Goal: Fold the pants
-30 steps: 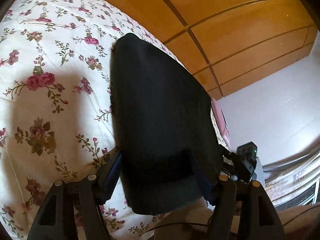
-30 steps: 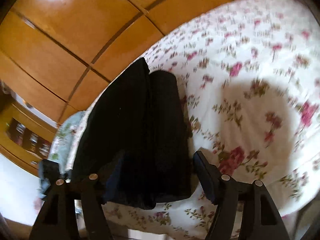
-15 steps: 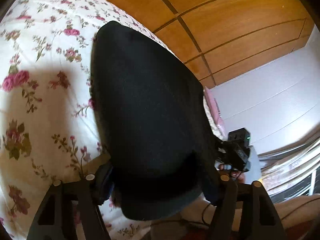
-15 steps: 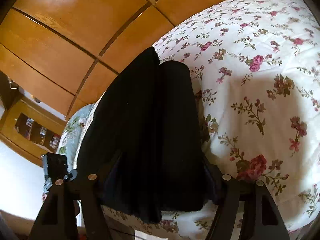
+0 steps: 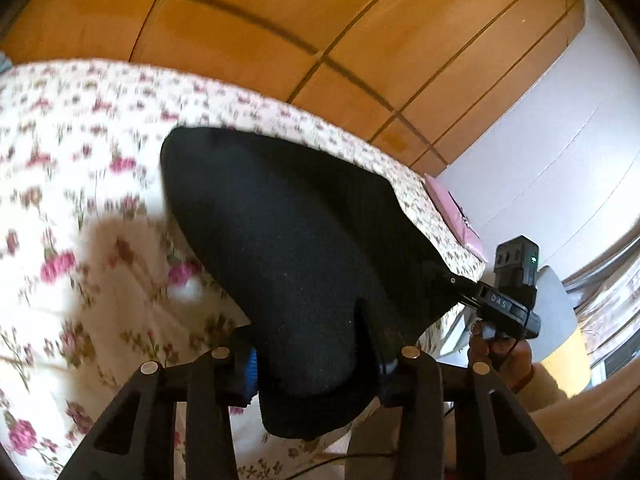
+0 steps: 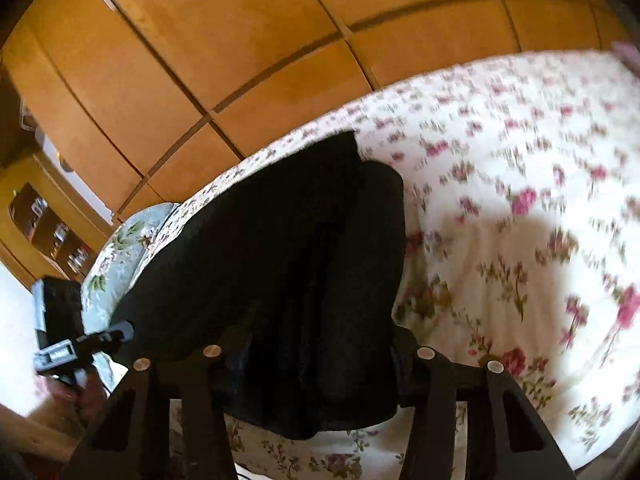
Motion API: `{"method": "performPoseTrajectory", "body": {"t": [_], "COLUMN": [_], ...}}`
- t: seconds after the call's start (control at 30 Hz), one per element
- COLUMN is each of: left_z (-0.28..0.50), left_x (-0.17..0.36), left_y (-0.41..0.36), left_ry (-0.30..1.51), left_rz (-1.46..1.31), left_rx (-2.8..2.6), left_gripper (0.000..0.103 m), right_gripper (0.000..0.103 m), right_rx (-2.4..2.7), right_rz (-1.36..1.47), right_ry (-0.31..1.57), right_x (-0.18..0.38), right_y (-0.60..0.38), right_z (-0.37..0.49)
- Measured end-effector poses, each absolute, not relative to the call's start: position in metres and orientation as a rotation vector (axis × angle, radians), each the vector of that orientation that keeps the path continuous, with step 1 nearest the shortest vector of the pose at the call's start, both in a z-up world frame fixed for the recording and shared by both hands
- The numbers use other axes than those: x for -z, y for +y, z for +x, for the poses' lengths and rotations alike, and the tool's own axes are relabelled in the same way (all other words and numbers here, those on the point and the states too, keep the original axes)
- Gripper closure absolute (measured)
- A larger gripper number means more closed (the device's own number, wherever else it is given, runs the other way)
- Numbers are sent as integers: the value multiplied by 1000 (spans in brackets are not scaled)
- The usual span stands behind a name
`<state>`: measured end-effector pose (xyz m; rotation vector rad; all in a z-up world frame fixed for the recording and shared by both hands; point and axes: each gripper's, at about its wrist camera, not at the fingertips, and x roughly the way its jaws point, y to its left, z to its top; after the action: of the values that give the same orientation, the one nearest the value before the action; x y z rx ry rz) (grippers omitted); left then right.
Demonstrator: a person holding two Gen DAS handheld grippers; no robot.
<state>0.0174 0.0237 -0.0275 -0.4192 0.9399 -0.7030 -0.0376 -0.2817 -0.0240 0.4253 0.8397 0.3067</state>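
Both grippers' jaws had just been closing: the left gripper (image 5: 310,354) and right gripper (image 6: 316,354) now clenched the black pants (image 5: 304,248), lifted higher off the bed's near edge (image 5: 80,272) than before.

Bedroom backdrop
Floral bedspread (image 5: 100,208) below wood panelling (image 5: 280,20); pink pillow (image 5: 454,212) by white wall (image 5: 560,152); pale floral pillow (image 6: 120,256); wooden shelf (image 6: 44,224).

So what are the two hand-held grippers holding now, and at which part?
Both hold the black pants. The left hand-held gripper and the right hand-held gripper, whose jaws have just been closing, each clamp the near end of the folded pants, one at each corner.
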Motion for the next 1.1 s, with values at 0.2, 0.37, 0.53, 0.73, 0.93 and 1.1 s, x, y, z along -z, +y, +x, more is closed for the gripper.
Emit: {"method": "performPoseTrajectory", "body": {"t": [0.2,0.37,0.53,0.73,0.93,1.1], "left_z": [31,52,97,169,220,212], "left_x": [-5,-28,-28,-6,50,65], "left_y": [21,29,31,25,28,31], "left_ry": [831,721,660,642,748,722], "left_rz": [-370,-277,-220,-136,-145,-134], "left_rx": [677,642,565,436,364,339], "left_gripper": [62,62,62,62,61,41], "right_gripper": [54,54,54,54,53,40], "right_rx": [-338,-375,-386,-368,-288,-212], "right_rz": [412,388,344,301,360,452], "right_ry": [730,660,612,604,680,717], "right_x": [-6,-22,-23,-9,33,59], "right_y": [-274,-269,-257,-241,-251,-272], "right_z": [-21,11,67,149,216,223]}}
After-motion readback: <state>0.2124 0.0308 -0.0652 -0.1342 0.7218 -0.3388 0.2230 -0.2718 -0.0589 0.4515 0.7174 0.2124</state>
